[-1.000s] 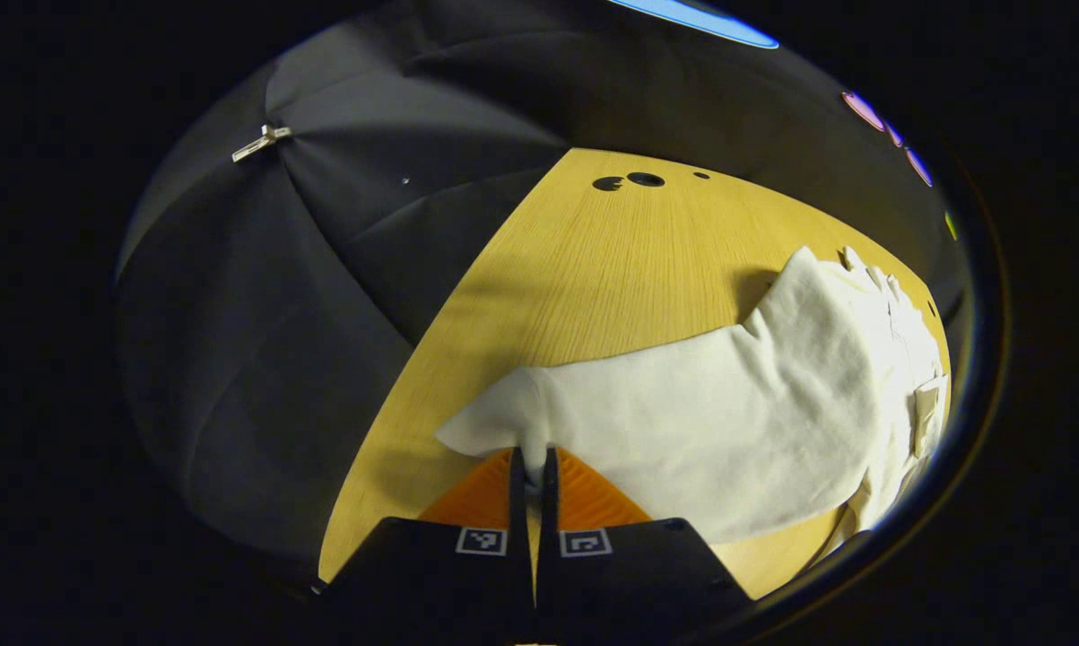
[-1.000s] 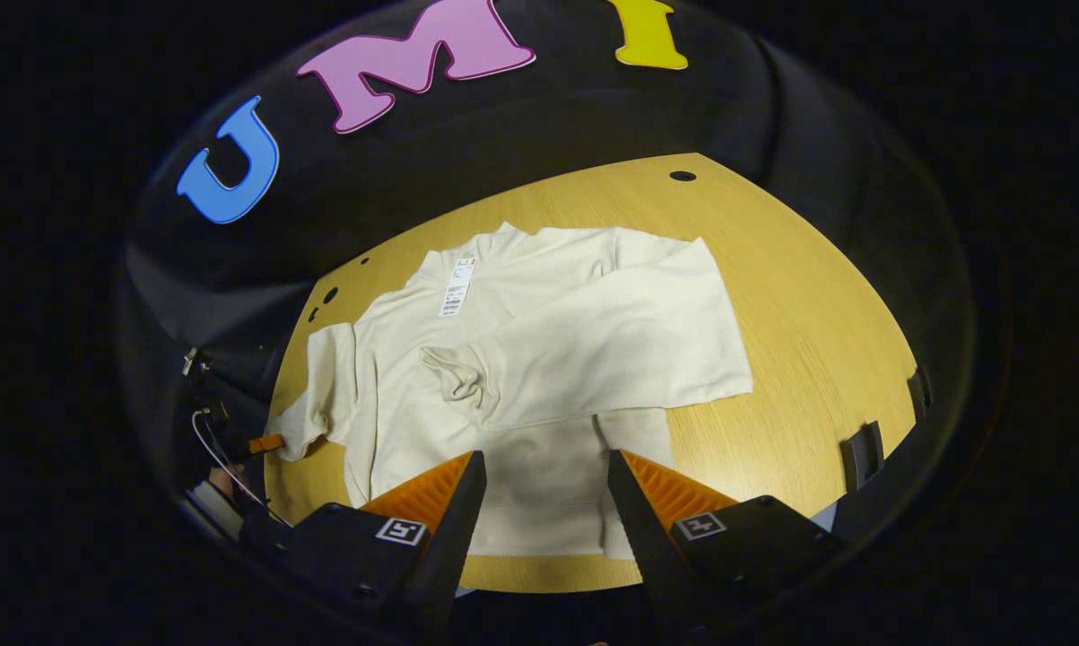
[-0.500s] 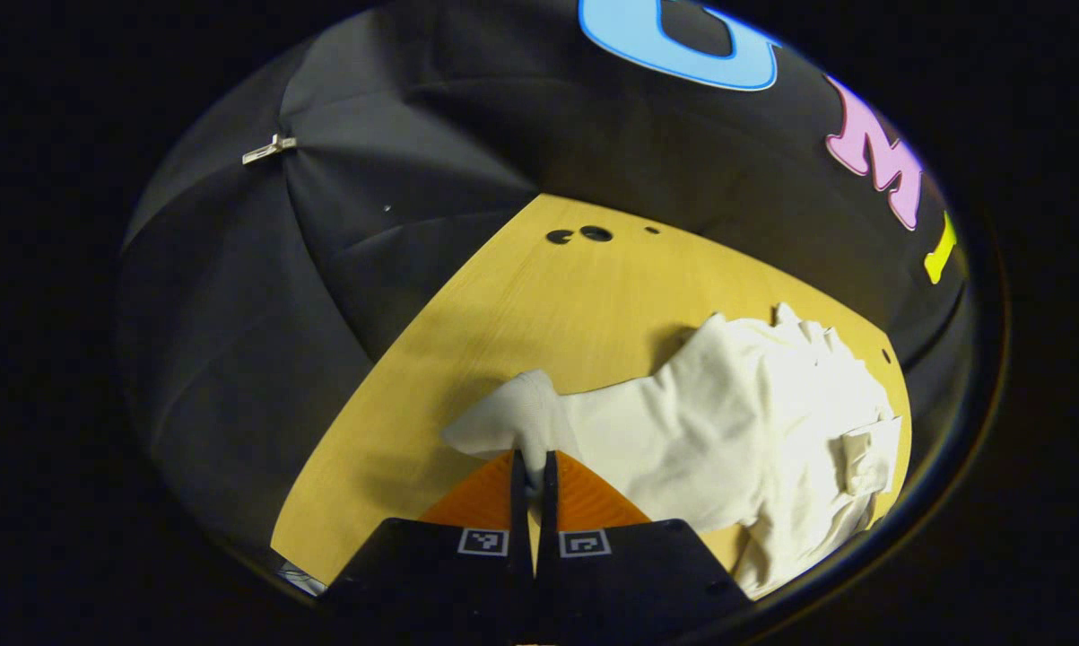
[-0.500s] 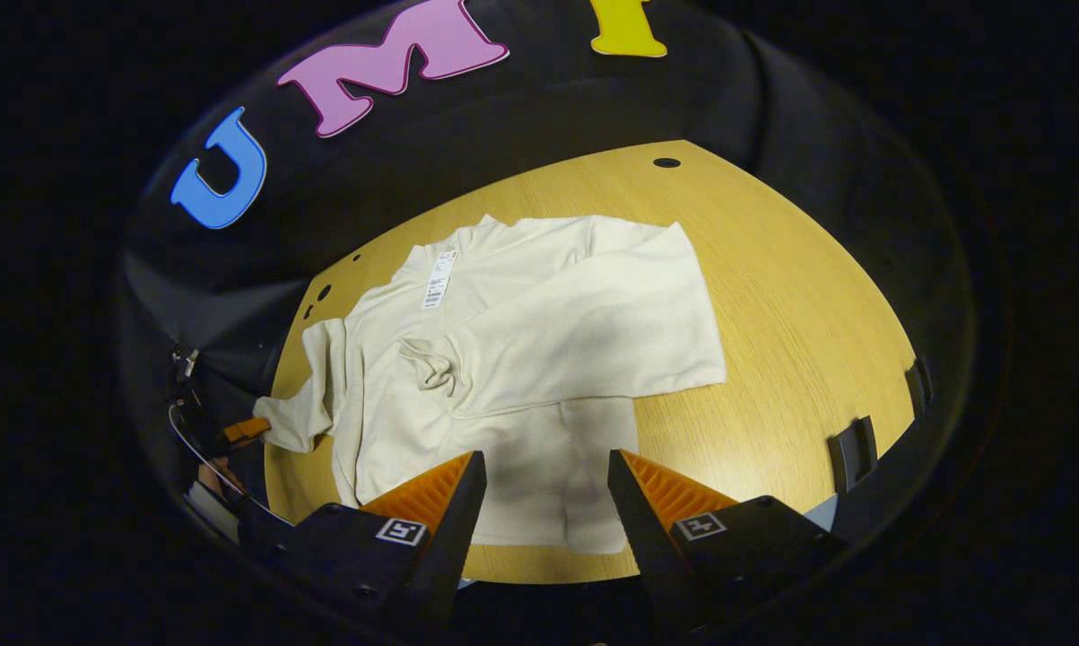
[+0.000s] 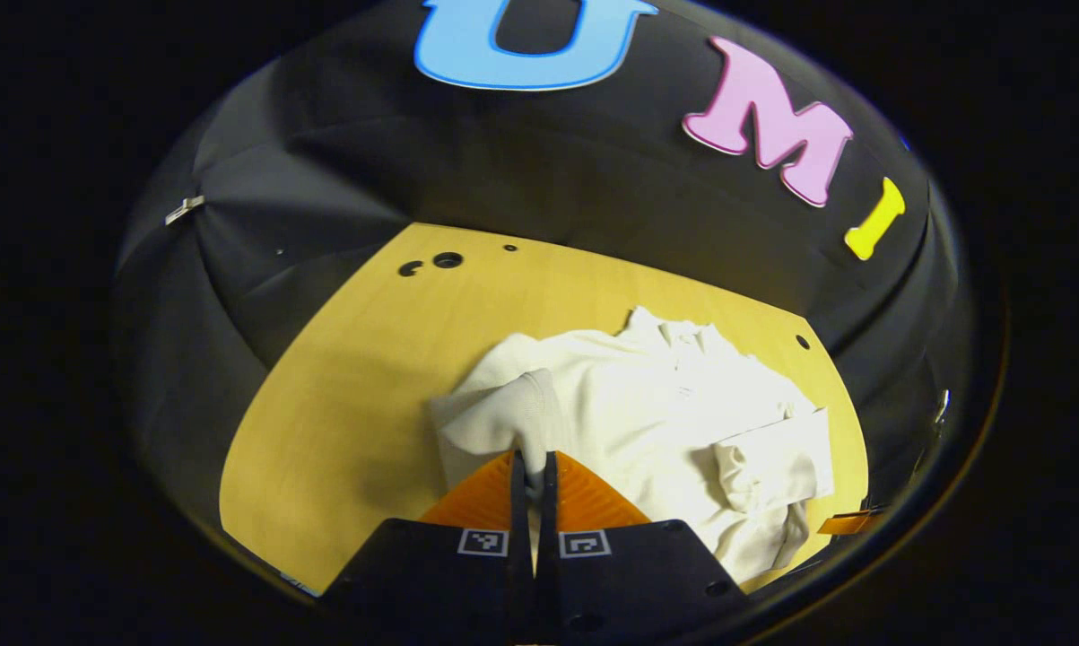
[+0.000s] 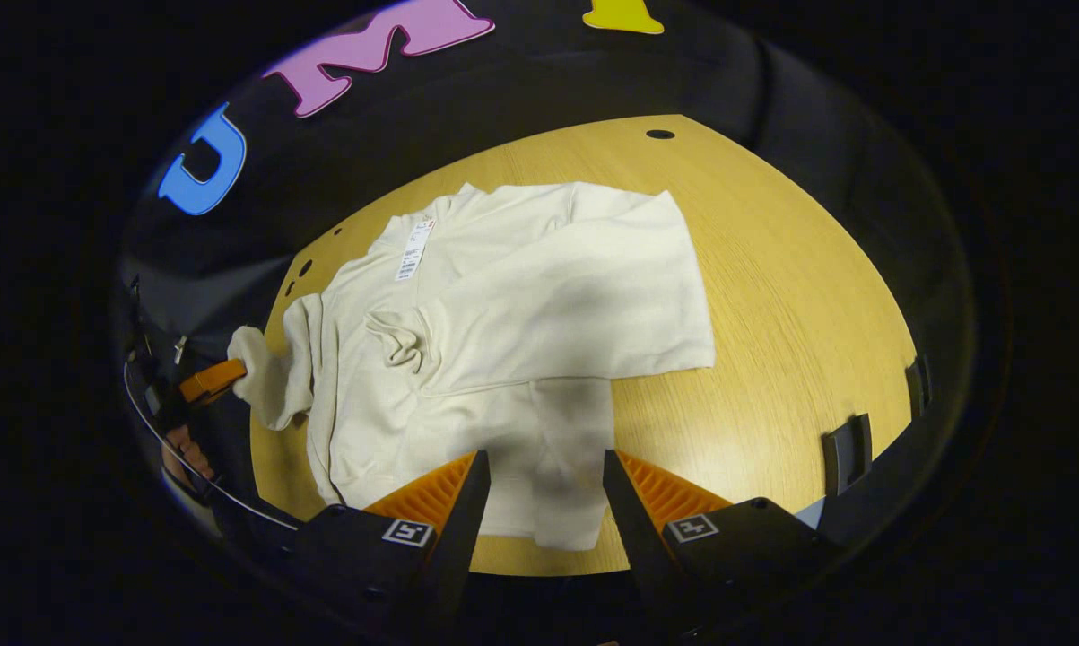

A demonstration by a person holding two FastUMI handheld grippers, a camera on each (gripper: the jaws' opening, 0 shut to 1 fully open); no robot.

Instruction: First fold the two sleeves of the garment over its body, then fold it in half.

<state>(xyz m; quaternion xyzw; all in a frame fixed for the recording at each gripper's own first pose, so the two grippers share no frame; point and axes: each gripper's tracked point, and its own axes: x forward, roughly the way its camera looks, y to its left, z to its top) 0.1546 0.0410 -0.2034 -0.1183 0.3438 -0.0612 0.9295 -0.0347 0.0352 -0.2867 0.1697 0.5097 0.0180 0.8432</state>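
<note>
Garment in mid-fold: lying cream-coloured across the middle of the table, collar pointing toward eleven o'clock in the right gripper view, paper tag showing at the neck. Already resting across the chest, the folded sleeve, cuff bunching near the centre.

Clenching tight on the cuff of the second sleeve, the left gripper, both fingers pinching the fabric. Swinging that cuff up off the wood and inward over the past second, from stretched flat at the table's side to hanging against the body's edge. Showing at nine o'clock in the right gripper view as well, the left gripper lifting the cuff clear of the tabletop. Likely meaning the second sleeve fold is well under way but not yet finished: still needing to carry the cuff across toward three o'clock and lay it down on the body before halving the shirt.

Hovering released at six o'clock above the hem, the right gripper, fingers spread wide and gripping nothing.

Underneath, pale wood grain running across a bare tabletop, small round holes sitting near eleven o'clock in the left gripper view, dark fittings clinging to the edge at four o'clock in the right gripper view. Behind, black cloth draping the booth on all sides.
</note>
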